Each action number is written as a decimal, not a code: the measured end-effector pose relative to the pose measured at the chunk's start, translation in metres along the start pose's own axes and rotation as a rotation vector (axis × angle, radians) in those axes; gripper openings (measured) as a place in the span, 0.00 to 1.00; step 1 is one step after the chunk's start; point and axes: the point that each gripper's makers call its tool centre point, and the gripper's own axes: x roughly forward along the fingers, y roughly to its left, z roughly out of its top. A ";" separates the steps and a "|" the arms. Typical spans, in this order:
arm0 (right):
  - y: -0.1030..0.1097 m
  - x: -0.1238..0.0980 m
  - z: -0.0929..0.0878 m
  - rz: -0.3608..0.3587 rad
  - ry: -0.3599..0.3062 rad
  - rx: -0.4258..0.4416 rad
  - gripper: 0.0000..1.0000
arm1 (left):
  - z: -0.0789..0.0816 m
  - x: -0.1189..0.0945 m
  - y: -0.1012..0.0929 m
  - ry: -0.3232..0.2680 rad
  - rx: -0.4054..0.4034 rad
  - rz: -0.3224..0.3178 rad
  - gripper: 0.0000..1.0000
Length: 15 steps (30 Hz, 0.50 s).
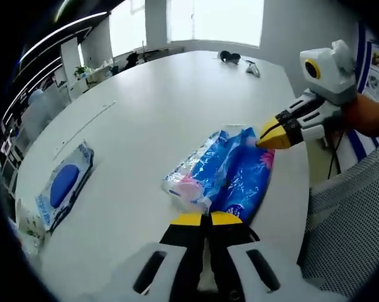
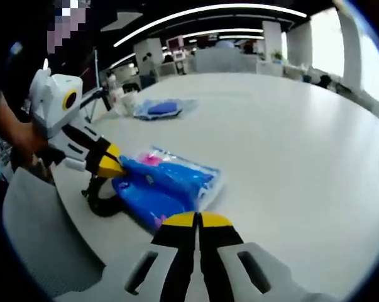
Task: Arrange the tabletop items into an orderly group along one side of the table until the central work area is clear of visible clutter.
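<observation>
Left gripper view: tissue pack (image 1: 224,173) ahead of gripper (image 1: 208,218).

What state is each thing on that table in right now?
Left gripper: fingers shut, at the blue packs' near end.
Right gripper: fingers shut, tips at the blue packs.
Blue tissue packs: two, lying flat, side by side.
Wet-wipes pouch: lying flat, apart from them.
Headphones: resting at the far edge.
</observation>
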 end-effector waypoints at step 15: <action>-0.010 -0.005 0.039 0.007 -0.033 -0.080 0.00 | 0.031 -0.006 0.019 -0.081 -0.018 0.017 0.00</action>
